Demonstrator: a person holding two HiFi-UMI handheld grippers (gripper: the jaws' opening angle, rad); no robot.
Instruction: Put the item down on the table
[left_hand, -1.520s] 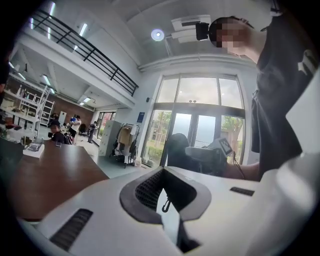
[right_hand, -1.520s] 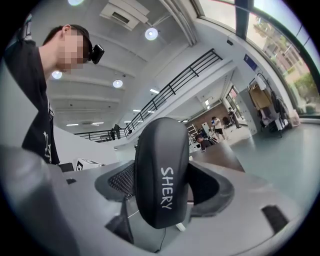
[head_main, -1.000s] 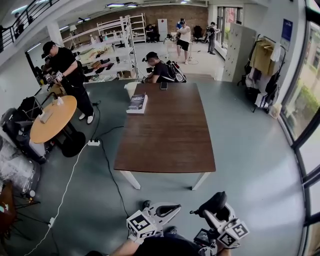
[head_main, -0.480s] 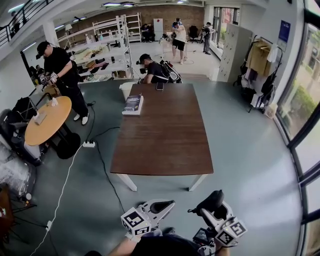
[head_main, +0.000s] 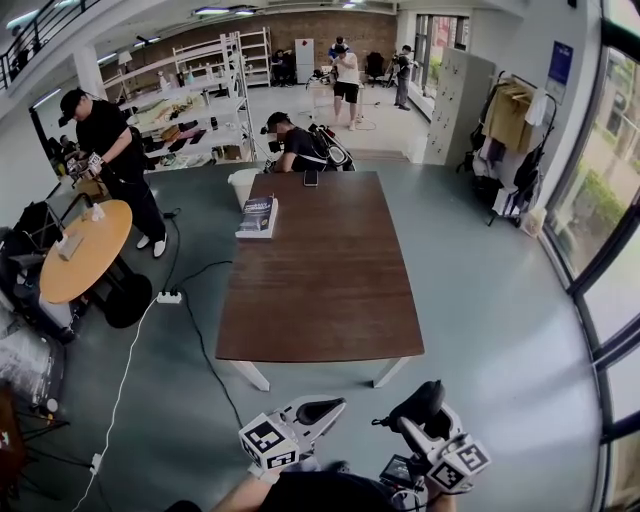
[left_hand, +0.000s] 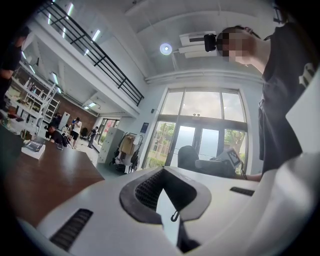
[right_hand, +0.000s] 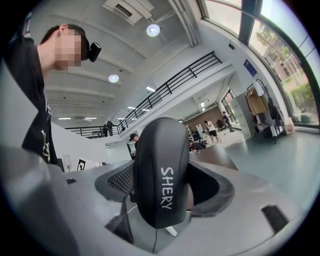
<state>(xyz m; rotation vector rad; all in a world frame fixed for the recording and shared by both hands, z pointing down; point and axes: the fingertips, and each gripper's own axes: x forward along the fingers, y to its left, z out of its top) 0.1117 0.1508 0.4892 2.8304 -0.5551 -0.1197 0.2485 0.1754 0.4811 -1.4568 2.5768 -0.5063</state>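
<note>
A long brown table (head_main: 320, 280) stands ahead of me on the grey floor. Both grippers hover short of its near edge, over the floor. My right gripper (head_main: 412, 418) is shut on a black oblong item (right_hand: 161, 175) printed "SHERY". The item fills the gap between the jaws and sticks out past them toward the table (right_hand: 212, 156). From the head view the same item (head_main: 420, 400) shows as a dark rounded shape. My left gripper (left_hand: 165, 172) has its white jaws meeting at the tips, nothing between them. It sits (head_main: 333, 408) left of the right one.
On the table's far left corner lies a book (head_main: 257, 216), and a phone (head_main: 311, 178) rests at the far edge. A person (head_main: 290, 140) crouches behind the table. A round wooden table (head_main: 75, 250), a power strip (head_main: 168, 297) with cables and another person (head_main: 110, 150) are at left.
The table has drifted slightly left and its near edge slightly closer in the head view. Both grippers keep their pose, the right still shut on the black item.
</note>
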